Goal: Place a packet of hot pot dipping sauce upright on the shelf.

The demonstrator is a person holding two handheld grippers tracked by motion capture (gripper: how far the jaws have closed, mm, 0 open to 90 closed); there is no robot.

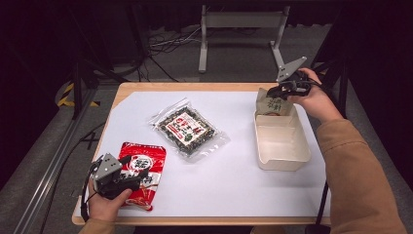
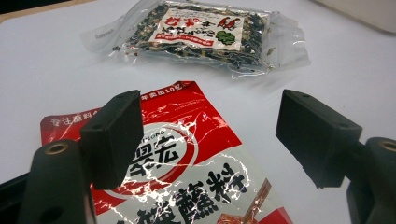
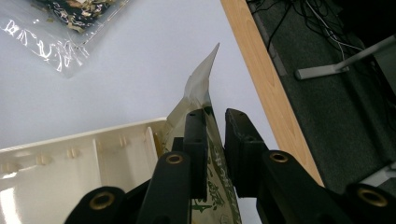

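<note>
The right gripper (image 1: 287,89) is at the two o'clock corner of the worktop (image 1: 234,190), with the tan packet (image 1: 272,104) standing on edge between its fingers (image 3: 196,140), bottom end inside the far end of the cream tray (image 1: 282,161). In the right gripper view a narrow gap shows beside the packet, so the pads look eased off it rather than clenched; I judge this a release, the packet propped against the tray's far wall so it drops in rather than out. The packet is held by its upper edge, which keeps the gripper above the tray rim. At seven o'clock the left gripper (image 1: 127,176) hovers over the red sachet (image 1: 141,170), fingers (image 2: 114,135) spread wide with nothing between them, straddling the sachet's top edge, probably lined up for the next pick. The clear bag of dark dried mix (image 1: 187,127) lies flat at the centre, untouched, well apart from both grippers.
</note>
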